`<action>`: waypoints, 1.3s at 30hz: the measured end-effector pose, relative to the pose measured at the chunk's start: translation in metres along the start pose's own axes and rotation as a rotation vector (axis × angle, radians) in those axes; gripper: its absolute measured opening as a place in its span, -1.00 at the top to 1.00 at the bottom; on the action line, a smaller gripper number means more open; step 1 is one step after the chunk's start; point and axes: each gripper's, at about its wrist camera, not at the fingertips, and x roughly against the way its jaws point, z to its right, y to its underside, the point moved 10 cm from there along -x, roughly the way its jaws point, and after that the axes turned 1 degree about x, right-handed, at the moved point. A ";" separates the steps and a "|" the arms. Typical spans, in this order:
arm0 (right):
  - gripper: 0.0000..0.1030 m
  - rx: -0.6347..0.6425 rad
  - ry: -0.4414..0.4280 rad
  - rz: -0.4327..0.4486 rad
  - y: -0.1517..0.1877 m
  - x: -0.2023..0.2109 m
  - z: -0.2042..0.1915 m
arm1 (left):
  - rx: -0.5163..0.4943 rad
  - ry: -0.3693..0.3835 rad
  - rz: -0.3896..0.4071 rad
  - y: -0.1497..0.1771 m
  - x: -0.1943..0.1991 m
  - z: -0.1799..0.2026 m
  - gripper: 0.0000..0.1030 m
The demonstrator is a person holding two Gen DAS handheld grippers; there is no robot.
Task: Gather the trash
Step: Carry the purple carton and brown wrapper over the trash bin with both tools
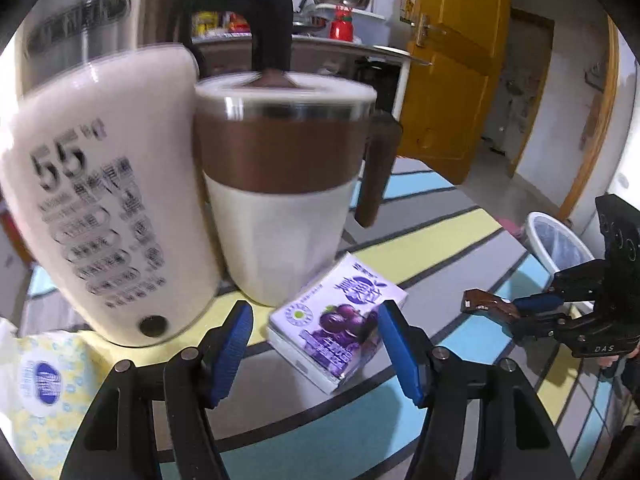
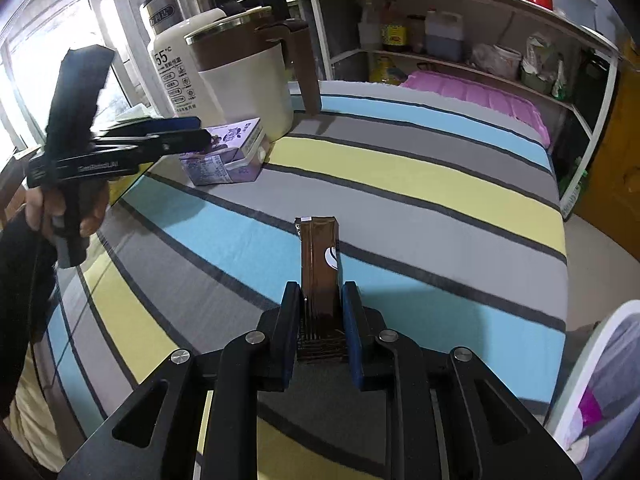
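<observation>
A purple and white drink carton [image 1: 338, 326] lies on the striped tablecloth in front of the jug; it also shows in the right wrist view [image 2: 228, 152]. My left gripper [image 1: 316, 344] is open, its blue pads on either side of the carton, not touching it. In the right wrist view the left gripper [image 2: 192, 130] reaches over the carton. My right gripper [image 2: 320, 312] is shut on a brown snack wrapper [image 2: 320, 264], held above the table. In the left wrist view the right gripper [image 1: 516, 314] holds the wrapper [image 1: 486, 306] at the right.
A white and brown jug [image 1: 280, 184] and a tall cream kettle [image 1: 104, 200] stand right behind the carton. A wet-wipe pack [image 1: 48, 380] lies at left. A white trash bin [image 1: 556, 244] stands off the table's right edge, also in the right wrist view [image 2: 600, 380]. Shelves [image 2: 460, 40] stand behind.
</observation>
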 end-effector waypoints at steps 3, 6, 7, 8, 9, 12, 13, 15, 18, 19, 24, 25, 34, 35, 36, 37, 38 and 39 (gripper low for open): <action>0.57 0.003 0.001 -0.001 0.002 0.001 -0.001 | -0.025 0.035 -0.013 0.004 -0.005 0.006 -0.36; 0.57 -0.002 0.001 0.000 0.003 0.001 0.000 | -0.036 0.046 -0.018 0.005 -0.005 0.012 -0.37; 0.57 -0.003 0.002 0.001 0.003 0.002 0.000 | -0.042 0.056 -0.020 0.007 -0.003 0.016 -0.37; 0.57 -0.006 0.003 0.002 0.003 0.002 0.001 | -0.052 0.068 -0.022 0.009 0.000 0.021 -0.37; 0.57 -0.008 0.004 0.004 0.003 0.003 0.001 | -0.067 0.077 -0.023 0.012 0.003 0.027 -0.37; 0.57 -0.016 0.007 0.009 0.004 0.004 0.002 | -0.102 0.078 -0.030 0.018 0.007 0.041 -0.37; 0.57 -0.018 0.007 0.010 0.005 0.005 0.002 | -0.105 0.070 -0.027 0.019 0.008 0.045 -0.37; 0.57 -0.025 0.010 0.014 0.006 0.007 0.002 | -0.099 0.045 -0.020 0.019 0.007 0.050 -0.37; 0.57 -0.035 0.021 0.021 0.007 0.010 0.004 | -0.067 -0.015 -0.025 0.018 0.001 0.051 -0.37; 0.58 -0.037 0.024 0.022 0.007 0.011 0.004 | -0.059 -0.030 -0.030 0.017 -0.001 0.051 -0.36; 0.60 -0.048 0.029 0.034 0.009 0.015 0.001 | -0.036 -0.094 -0.044 0.020 -0.006 0.052 -0.10; 0.60 -0.051 0.028 0.037 0.009 0.016 0.001 | -0.031 -0.098 -0.043 0.021 -0.006 0.053 -0.09; 0.60 -0.097 0.040 0.085 0.016 0.039 0.005 | 0.012 -0.145 0.030 0.017 0.025 0.077 -0.08; 0.60 -0.101 0.043 0.090 0.017 0.042 0.006 | 0.016 -0.152 0.038 0.017 0.029 0.081 -0.08; 0.60 -0.105 0.048 0.095 0.020 0.046 0.006 | 0.023 -0.154 0.044 0.018 0.033 0.084 -0.08; 0.60 -0.106 0.050 0.099 0.021 0.049 0.006 | 0.039 -0.150 0.054 0.018 0.038 0.089 -0.07; 0.60 -0.107 0.052 0.103 0.023 0.053 0.005 | 0.052 -0.147 0.059 0.019 0.041 0.093 -0.07; 0.60 -0.109 0.054 0.108 0.025 0.057 0.005 | 0.062 -0.151 0.066 0.021 0.045 0.098 -0.07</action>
